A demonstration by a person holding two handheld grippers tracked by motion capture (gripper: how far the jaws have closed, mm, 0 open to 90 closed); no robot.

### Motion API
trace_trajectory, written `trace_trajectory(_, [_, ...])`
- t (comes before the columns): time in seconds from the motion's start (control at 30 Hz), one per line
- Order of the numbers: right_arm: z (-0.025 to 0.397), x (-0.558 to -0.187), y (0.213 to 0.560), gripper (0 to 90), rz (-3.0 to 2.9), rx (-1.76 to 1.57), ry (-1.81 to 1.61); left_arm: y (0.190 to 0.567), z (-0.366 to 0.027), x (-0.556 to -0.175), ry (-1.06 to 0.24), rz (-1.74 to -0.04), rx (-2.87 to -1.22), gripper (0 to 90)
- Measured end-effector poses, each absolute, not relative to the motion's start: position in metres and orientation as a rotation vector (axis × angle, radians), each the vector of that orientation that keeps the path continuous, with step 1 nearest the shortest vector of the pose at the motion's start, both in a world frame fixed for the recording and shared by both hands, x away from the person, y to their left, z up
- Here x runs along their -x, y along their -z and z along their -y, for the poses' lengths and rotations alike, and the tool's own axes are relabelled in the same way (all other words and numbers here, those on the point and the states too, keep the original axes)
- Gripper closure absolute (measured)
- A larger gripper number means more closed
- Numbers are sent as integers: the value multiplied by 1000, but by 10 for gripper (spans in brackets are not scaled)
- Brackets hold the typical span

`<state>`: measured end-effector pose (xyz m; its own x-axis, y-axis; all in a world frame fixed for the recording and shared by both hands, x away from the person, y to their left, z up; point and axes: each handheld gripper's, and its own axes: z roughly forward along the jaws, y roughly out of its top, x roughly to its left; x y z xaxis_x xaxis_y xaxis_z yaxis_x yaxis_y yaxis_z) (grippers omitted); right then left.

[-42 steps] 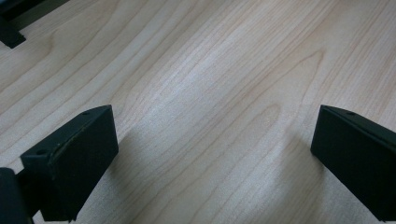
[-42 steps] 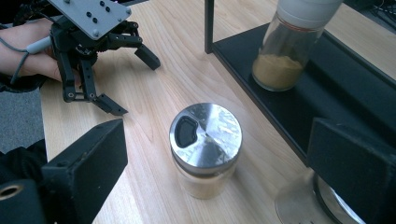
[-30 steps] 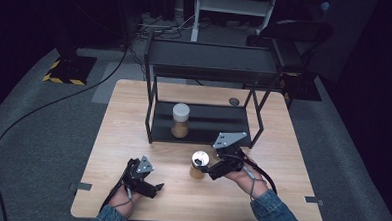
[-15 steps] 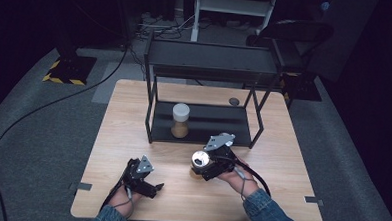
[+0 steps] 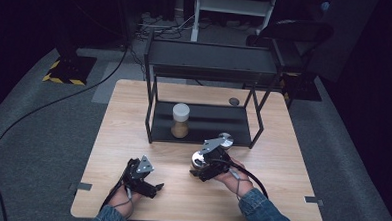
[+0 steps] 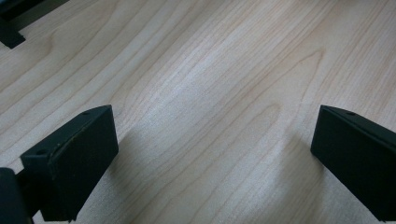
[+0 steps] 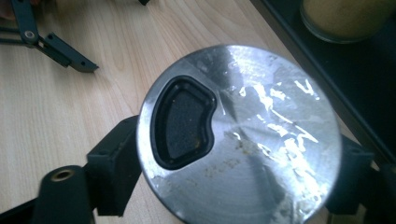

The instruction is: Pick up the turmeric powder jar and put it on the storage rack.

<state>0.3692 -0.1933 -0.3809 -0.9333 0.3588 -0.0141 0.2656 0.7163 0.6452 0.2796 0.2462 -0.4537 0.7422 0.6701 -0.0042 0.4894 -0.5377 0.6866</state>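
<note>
Right tool clamps the steel-lidded jar just near the rack's front edge. Left tool open on bare bench, near-left.

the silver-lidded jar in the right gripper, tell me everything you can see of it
The jar shows mostly its round, shiny metal lid, scuffed and streaked, with a dark kidney-shaped opening set toward one side. The right gripper is shut on it, a black jaw pressed against each side below the lid. It is held near the front of the table, close to the black rack, lid up. Its body and contents are hidden.
</note>
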Motion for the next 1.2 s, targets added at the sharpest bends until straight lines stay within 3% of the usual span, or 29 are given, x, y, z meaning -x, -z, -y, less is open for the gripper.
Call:
trace_trajectory(0.17, [190, -369, 382, 307, -2784, -503, -985, 454, -247, -280, -338, -865, -2251, 6])
trace_trajectory(0.63, [189, -375, 373, 312, -2809, -502, -977, 454, -247, -280, -337, -862, -2253, 7])
trace_trajectory(1.2, [191, -385, 327, 313, -2784, -486, -987, 454, -248, -280, -335, -857, -2254, 7])
